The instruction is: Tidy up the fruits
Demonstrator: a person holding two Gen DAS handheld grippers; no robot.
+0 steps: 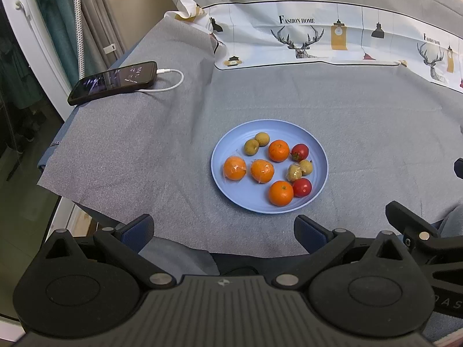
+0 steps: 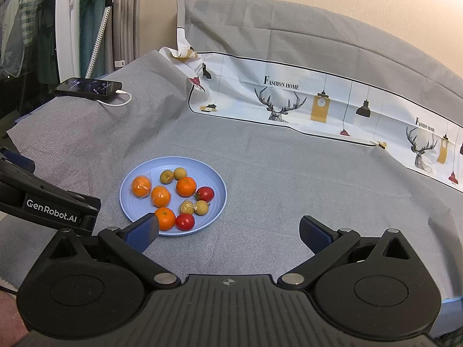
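A light blue plate (image 1: 228, 199) (image 2: 131, 202) rests on the grey cloth and holds several fruits. Among them are oranges (image 1: 278, 150) (image 2: 186, 186), two wrapped in clear film (image 1: 234, 168) (image 2: 141, 186), two red tomatoes (image 1: 301, 187) (image 2: 185, 221), and small tan longans (image 1: 251, 146) (image 2: 166, 177). My left gripper (image 1: 224, 231) hangs open just short of the plate's near rim, nothing between its fingers. My right gripper (image 2: 228, 232) is open too, to the right of the plate, its left fingertip overlapping the plate's near edge in view.
A black phone (image 1: 114, 82) (image 2: 88, 87) on a white charging cable (image 1: 170, 82) lies at the far left of the cloth. A patterned white sheet (image 1: 318, 37) (image 2: 289, 98) runs along the back. The table's left edge (image 1: 55, 156) drops off near the phone.
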